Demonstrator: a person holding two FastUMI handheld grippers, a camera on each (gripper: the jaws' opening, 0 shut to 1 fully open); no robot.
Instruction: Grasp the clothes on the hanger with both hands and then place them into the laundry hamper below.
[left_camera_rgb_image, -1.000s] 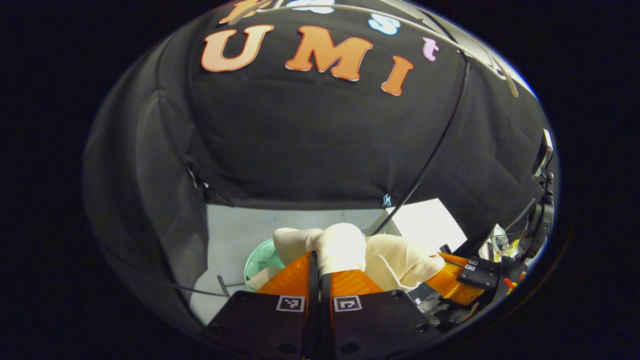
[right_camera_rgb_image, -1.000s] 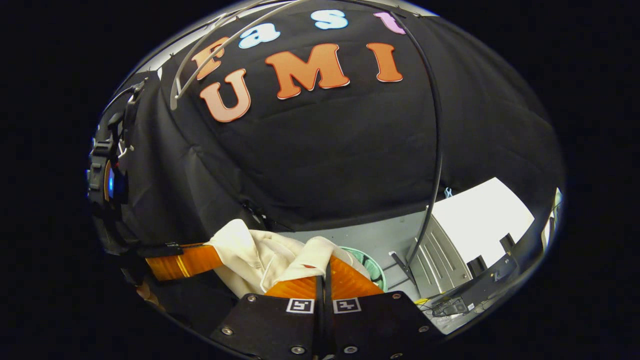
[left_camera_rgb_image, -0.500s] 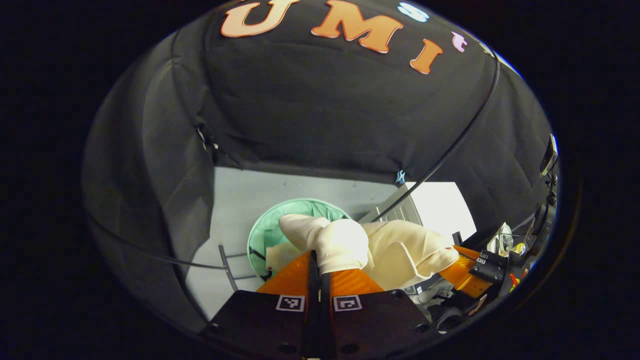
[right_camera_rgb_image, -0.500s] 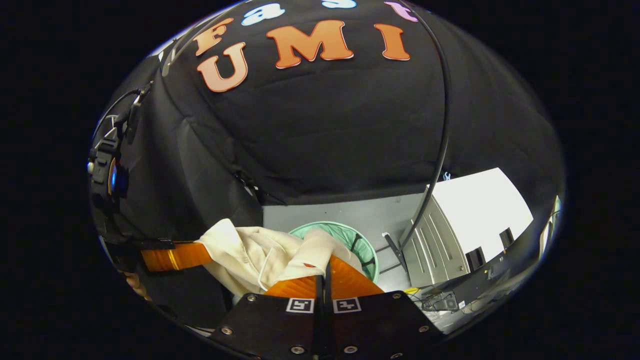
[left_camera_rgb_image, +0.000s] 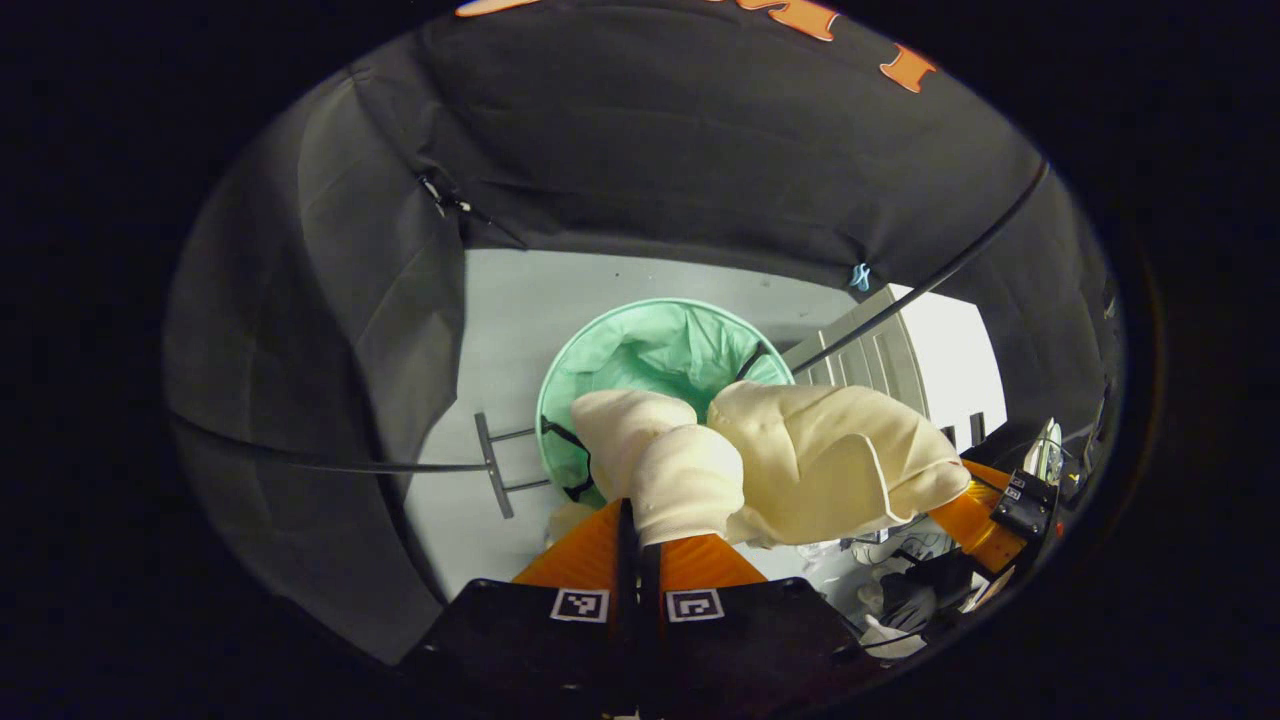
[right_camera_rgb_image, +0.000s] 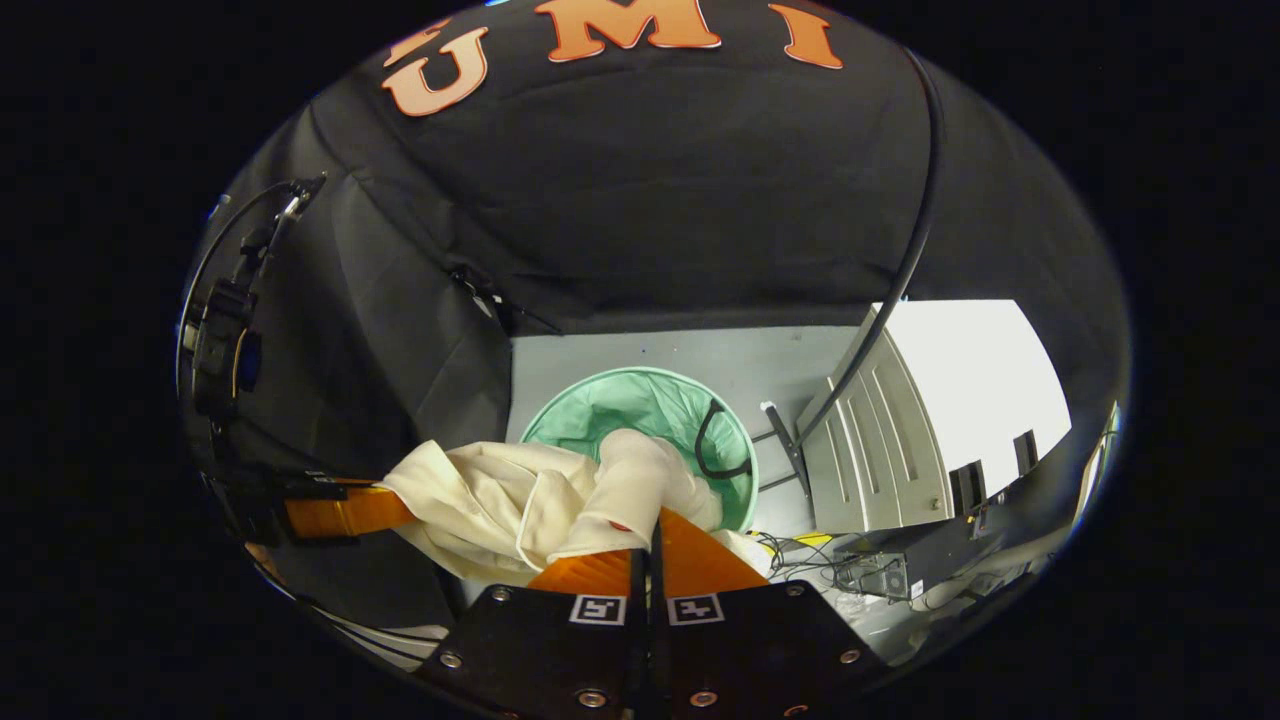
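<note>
Pinching the garment (left_camera_rgb_image: 800, 465), both grippers – left (left_camera_rgb_image: 633, 525), right (right_camera_rgb_image: 648, 545) – have fingers pressed together on soft, cream, bunched cloth, slung between them above the round hamper (right_camera_rgb_image: 640, 410) with its green mesh lining.

Black cloth wall (right_camera_rgb_image: 700, 200) behind; pale grey floor (left_camera_rgb_image: 510, 300) below; possibly a white cabinet (right_camera_rgb_image: 880, 440) beside.

no readable text, square coded markers on claw bodies, no words
</note>
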